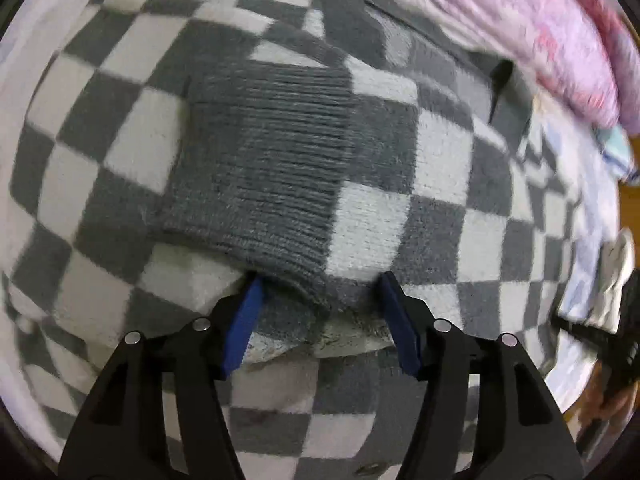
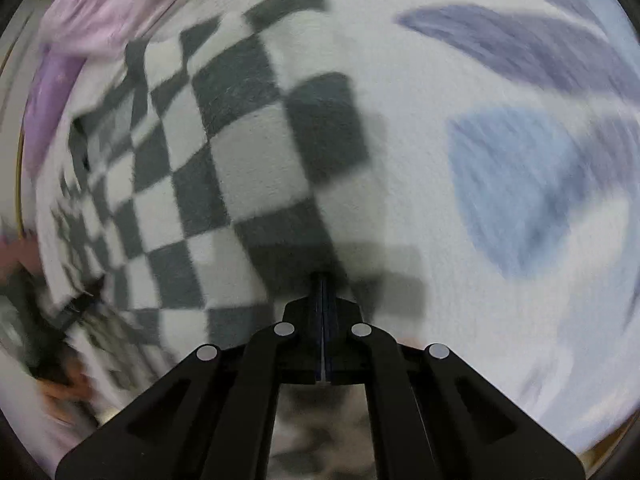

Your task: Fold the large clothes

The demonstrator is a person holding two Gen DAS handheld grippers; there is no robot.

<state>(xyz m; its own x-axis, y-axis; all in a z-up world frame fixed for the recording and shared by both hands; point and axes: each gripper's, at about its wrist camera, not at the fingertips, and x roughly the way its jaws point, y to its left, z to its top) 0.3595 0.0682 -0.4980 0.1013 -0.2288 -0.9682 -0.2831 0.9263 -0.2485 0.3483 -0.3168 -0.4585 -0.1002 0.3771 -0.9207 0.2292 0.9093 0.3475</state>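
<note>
A: Left gripper (image 1: pixel 320 292), nearest: blue pads (image 1: pixel 244 332) spread wide, straddling the ribbed grey knit cuff (image 1: pixel 260 160) without pressing it.
B: Cuff lies flat on the fuzzy grey-and-white checkered garment (image 1: pixel 404 152).
A: Right gripper (image 2: pixel 325 280): fingers closed together, nothing visibly between them, at the garment's edge on the white sheet with blue blotches (image 2: pixel 500 184).
B: Farthest: crumpled pink fabric (image 1: pixel 552 40).

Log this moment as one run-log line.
left gripper: open over cuff | right gripper: shut, empty | sweater: on bed
</note>
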